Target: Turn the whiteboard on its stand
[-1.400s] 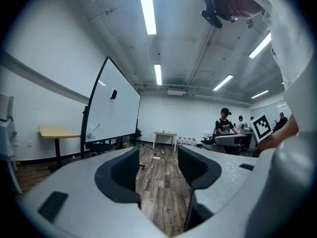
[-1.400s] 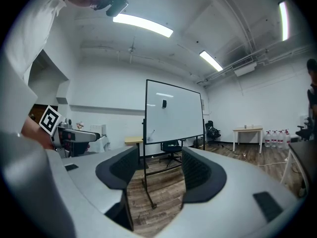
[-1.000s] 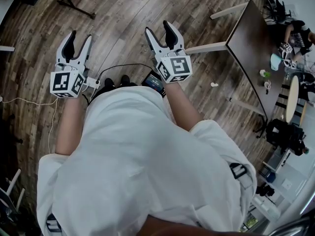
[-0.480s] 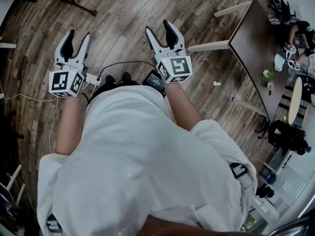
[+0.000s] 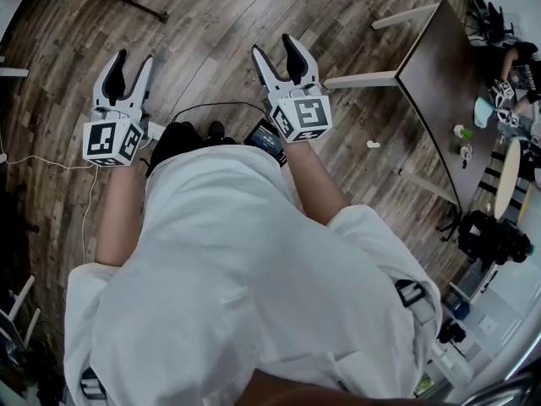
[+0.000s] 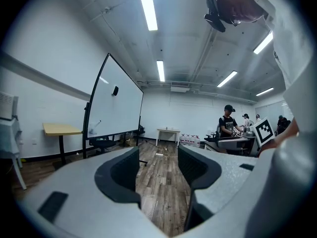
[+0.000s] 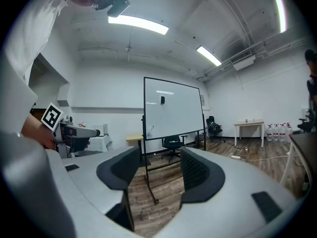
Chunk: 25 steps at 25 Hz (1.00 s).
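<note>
Head view: we hold both grippers out over the wooden floor [image 5: 211, 24], with the left gripper [image 5: 133, 58] at ten o'clock and the right gripper [image 5: 272, 47] at twelve o'clock. On each gripper the jaws stand wide apart, with nothing between them. In the right gripper view, the whiteboard [image 7: 173, 110] stands upright on its black stand [image 7: 145, 175] at twelve o'clock, well apart from us.

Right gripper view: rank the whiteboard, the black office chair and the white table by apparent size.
1. whiteboard, clearly the largest.
2. white table and black office chair: they look about alike, so they are not ranked against each other.
</note>
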{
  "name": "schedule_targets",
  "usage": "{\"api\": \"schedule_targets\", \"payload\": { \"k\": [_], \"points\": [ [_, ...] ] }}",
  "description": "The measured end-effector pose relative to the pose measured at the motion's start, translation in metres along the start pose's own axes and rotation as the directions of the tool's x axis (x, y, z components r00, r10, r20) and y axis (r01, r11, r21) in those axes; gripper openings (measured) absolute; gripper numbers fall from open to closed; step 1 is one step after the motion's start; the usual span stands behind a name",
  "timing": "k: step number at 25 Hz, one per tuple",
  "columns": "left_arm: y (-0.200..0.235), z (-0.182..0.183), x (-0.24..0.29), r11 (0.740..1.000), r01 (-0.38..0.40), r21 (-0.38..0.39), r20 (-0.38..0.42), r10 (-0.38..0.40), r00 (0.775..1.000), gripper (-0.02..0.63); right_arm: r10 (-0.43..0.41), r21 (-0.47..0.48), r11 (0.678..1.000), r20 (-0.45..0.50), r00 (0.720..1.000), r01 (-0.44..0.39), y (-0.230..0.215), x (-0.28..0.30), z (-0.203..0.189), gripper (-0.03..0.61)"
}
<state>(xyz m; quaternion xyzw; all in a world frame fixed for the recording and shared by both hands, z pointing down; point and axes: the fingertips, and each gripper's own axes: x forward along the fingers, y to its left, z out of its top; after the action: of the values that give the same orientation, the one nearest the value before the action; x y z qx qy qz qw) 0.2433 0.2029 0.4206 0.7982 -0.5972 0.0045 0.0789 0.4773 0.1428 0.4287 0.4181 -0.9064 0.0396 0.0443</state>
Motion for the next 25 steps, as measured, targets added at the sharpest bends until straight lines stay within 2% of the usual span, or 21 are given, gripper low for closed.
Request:
{"api": "schedule_targets", "payload": {
  "k": [7, 14, 25],
  "points": [
    [0.017, -0.011, 0.022, 1.000, -0.008, -0.004, -0.021, 0.008, 1.000, 0.227, 0.007, 0.006, 1.000, -0.027, 1.000, -0.007, -0.009, 0.024, -0.010, 0.250],
    [0.064, -0.012, 0.072, 1.000, -0.001, -0.024, -0.008, 0.000, 1.000, 0.227, 0.010, -0.010, 1.000, -0.048, 0.999, -0.010, -0.018, 0.087, -0.012, 0.247],
    [0.165, 0.049, 0.176, 0.998, 0.057, -0.005, 0.046, -0.057, 0.997, 0.227, 0.025, -0.038, 0.999, 0.028, 0.999, -0.024, -0.022, 0.236, 0.052, 0.244]
  ]
}}
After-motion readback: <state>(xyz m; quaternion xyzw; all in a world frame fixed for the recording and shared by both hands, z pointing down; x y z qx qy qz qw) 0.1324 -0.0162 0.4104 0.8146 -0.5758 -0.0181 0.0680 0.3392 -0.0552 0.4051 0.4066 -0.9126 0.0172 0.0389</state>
